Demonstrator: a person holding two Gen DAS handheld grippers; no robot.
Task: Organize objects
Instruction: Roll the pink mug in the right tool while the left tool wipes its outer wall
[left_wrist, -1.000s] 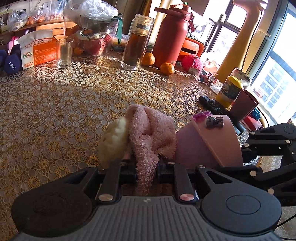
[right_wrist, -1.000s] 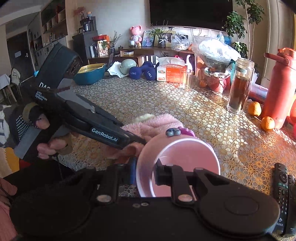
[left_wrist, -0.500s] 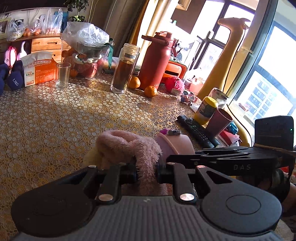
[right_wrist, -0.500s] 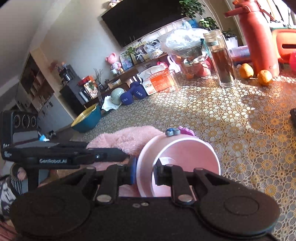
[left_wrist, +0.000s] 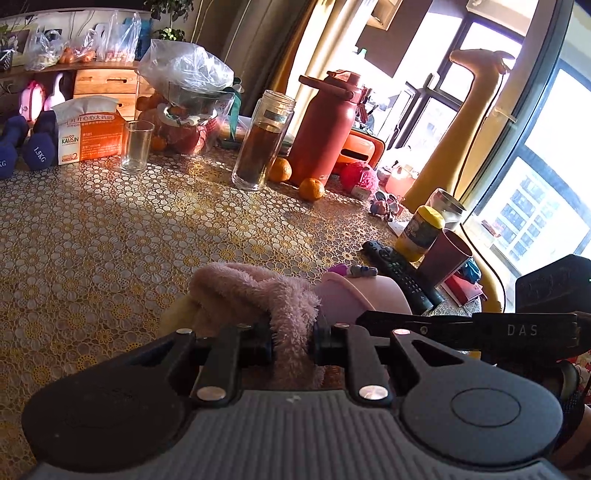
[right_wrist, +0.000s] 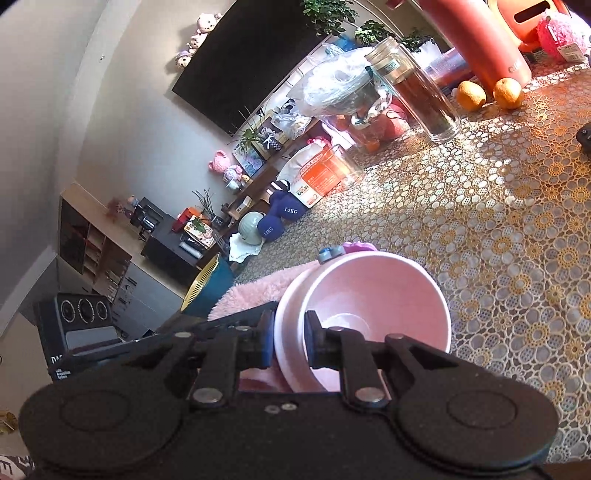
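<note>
My left gripper (left_wrist: 292, 345) is shut on a fluffy pink towel (left_wrist: 255, 291) and holds it above the near table edge. A pale yellow cloth (left_wrist: 175, 314) hangs behind the towel on its left. My right gripper (right_wrist: 289, 345) is shut on the rim of a pink cup (right_wrist: 373, 317) that is tipped on its side with its mouth toward the right wrist camera. A small blue and purple clip (right_wrist: 338, 251) sits on the cup's rim. The cup (left_wrist: 364, 297) lies right beside the towel (right_wrist: 258, 291), touching it.
On the lace-covered table (left_wrist: 110, 236) stand a drinking glass (left_wrist: 136, 147), a tall jar of dark liquid (left_wrist: 262, 142), a red flask (left_wrist: 325, 129), two oranges (left_wrist: 311, 189), a remote (left_wrist: 400, 275), a yellow-lidded jar (left_wrist: 421, 232) and a maroon cup (left_wrist: 445, 258). Dumbbells (left_wrist: 35, 144) lie at the back left.
Both grippers have lifted and tilted with the towel and the cup still held. The right wrist view has rolled, so the table now slopes. The cup stays beside the towel.
</note>
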